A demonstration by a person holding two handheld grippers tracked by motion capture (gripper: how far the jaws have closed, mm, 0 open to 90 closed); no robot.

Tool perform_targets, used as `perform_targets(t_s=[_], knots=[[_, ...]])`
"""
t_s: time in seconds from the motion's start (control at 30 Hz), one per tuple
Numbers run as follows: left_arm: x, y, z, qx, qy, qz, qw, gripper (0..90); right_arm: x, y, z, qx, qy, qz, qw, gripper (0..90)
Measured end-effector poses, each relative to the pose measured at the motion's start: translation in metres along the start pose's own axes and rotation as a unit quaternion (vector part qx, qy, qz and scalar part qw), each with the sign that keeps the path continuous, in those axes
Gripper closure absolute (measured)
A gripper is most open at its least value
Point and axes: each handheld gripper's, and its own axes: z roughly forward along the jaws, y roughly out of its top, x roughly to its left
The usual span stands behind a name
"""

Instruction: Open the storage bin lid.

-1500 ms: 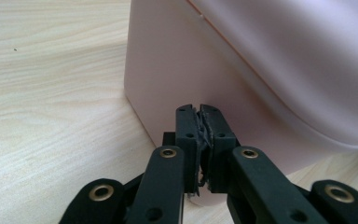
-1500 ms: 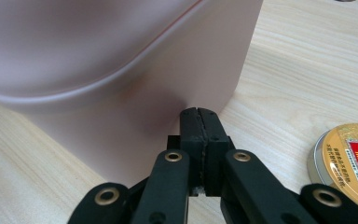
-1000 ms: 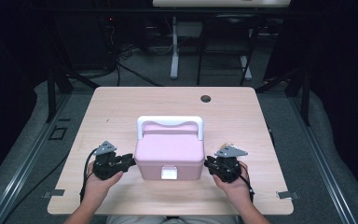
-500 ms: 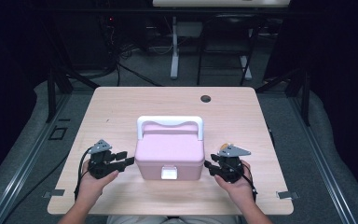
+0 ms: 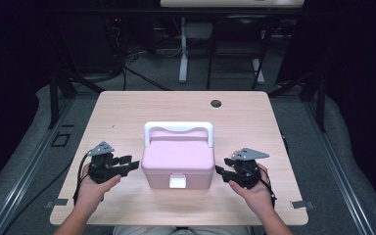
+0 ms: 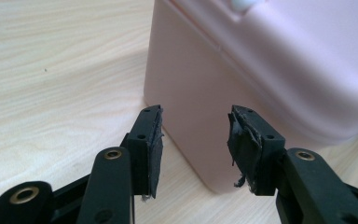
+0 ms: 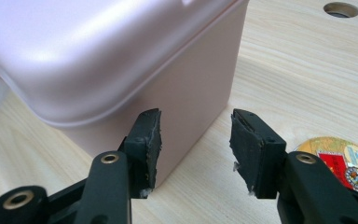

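Two grippers, left point(image 5: 133, 163) and right point(image 5: 220, 170), flank the pink box point(image 5: 177, 157), fingers released; the right gripper view adds a round sticker point(image 7: 342, 158).

A lab: bare wooden table point(image 5: 127, 112) ringed by dark curtains, floor cables point(image 5: 142, 78) and stands point(image 5: 183, 54)

Beyond the grippers, a pale wooden table point(image 5: 127, 117) with a round grommet hole point(image 5: 216, 104) stands on grey floor point(image 5: 24, 142), white desk legs point(image 5: 183, 54) in darkness behind.
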Motion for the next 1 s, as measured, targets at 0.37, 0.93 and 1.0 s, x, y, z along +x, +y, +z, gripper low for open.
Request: perform_targets(t_s=[0.37, 0.93, 1.0], knots=[[-0.003, 0.023, -0.011, 0.006, -0.017, 0.012, 0.9998, 52.2, -0.008, 0.018, -0.008, 0.008, 0.027, 0.018, 0.9994, 50.0], [-0.007, 0.045, -0.018, 0.017, -0.026, 0.024, 0.9992, 48.6, -0.009, 0.039, -0.017, 0.028, 0.049, 0.023, 0.9982, 40.7], [-0.007, 0.047, -0.018, 0.016, -0.023, 0.024, 0.9993, 48.9, -0.009, 0.042, -0.018, 0.03, 0.047, 0.019, 0.9983, 40.6]])
